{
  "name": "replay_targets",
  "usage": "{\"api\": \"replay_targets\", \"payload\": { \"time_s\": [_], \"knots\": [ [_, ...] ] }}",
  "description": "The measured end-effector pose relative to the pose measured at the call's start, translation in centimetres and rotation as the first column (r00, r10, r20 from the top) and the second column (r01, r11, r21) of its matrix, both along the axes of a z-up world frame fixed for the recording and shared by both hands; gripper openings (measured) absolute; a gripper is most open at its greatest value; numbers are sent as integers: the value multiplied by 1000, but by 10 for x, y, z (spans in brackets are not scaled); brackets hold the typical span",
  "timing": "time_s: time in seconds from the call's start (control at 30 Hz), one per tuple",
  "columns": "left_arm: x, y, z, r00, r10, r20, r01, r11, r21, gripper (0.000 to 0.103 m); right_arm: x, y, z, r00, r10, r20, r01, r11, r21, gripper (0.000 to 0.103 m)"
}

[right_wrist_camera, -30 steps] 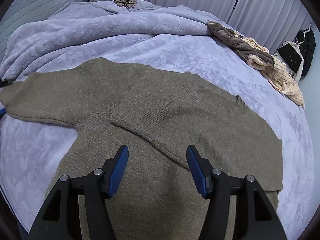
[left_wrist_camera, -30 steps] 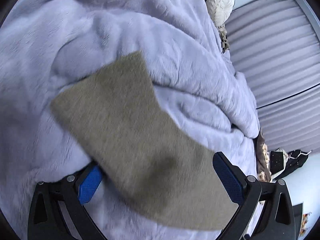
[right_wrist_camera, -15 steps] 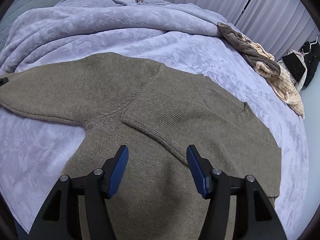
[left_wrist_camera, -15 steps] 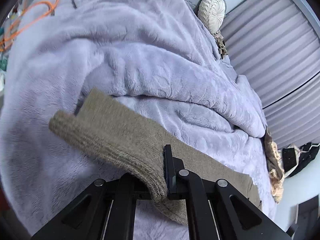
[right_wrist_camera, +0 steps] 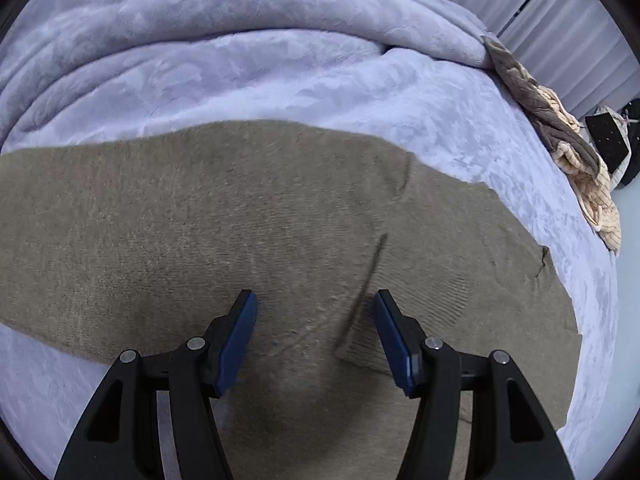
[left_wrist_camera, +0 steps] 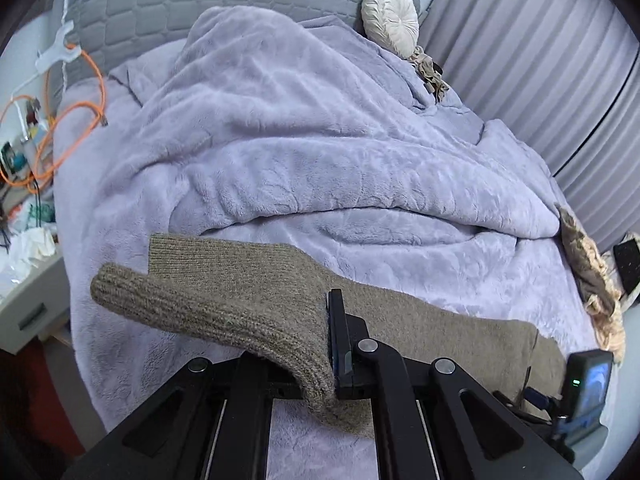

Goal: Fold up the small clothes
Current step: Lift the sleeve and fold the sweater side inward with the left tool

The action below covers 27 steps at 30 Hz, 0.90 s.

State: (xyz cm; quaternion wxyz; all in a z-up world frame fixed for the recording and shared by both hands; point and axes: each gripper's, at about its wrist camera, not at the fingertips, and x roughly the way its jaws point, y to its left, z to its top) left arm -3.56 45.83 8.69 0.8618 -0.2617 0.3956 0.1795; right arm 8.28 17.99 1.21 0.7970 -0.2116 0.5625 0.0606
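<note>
Left wrist view: my left hand-held gripper (left_wrist_camera: 330,344) is clamped on the ribbed cuff of the olive sweater (left_wrist_camera: 248,300), lifted off the lavender blanket (left_wrist_camera: 320,168); open bed beyond.

Right wrist view: my right hand-held gripper (right_wrist_camera: 314,336) hangs wide and empty over the sweater's body (right_wrist_camera: 200,220). No readable writing.

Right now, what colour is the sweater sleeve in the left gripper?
Olive-brown, ribbed knit; the sleeve shows best in the left wrist view.

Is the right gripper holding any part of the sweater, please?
No, the right gripper hangs open above the sweater with nothing pinched between its blue pads.
</note>
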Motion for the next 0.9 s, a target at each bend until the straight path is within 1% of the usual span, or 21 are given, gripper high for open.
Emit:
{"api": "replay_targets", "payload": {
  "time_s": [0.07,0.1,0.13,0.17,0.2,0.23,0.27,0.3,0.33,0.43,0.6,0.9],
  "knots": [
    [-1,-8,6,1000,-5,-2,5,1000,20,8,-3,18,-4,999,46,5,-46,998,-32,64],
    [0,-10,9,1000,-8,-5,8,1000,30,8,-6,23,0,997,71,1,-71,997,4,64],
    [0,-14,12,1000,-10,-10,11,999,48,8,-9,25,9,994,102,-23,-99,989,114,64],
    [2,-17,13,1000,-12,-15,13,998,60,8,-12,25,17,991,124,-41,-113,972,208,64],
    [2,-20,15,1000,-15,-18,16,998,68,8,-17,23,25,990,134,-33,-121,959,255,64],
    [2,-23,16,1000,-22,-21,24,997,70,8,-22,22,35,992,129,13,-128,963,237,64],
    [3,-25,18,999,-26,-25,28,997,72,8,-25,21,41,991,124,48,-131,971,199,64],
    [4,-28,19,999,-32,-29,35,997,75,8,-29,18,46,990,120,76,-131,978,165,64],
    [6,-31,20,999,-38,-32,40,996,77,8,-31,12,50,989,115,89,-128,979,159,64],
    [9,-42,24,997,-59,-40,62,995,74,8,-31,-13,58,994,78,79,-91,979,180,64],
    [19,-67,30,994,-97,-59,101,991,83,8,-30,-58,61,996,17,92,-29,990,136,64],
    [45,-124,36,981,-167,-97,176,979,101,8,-41,-131,68,990,-85,108,71,989,133,64]
  ]
}}
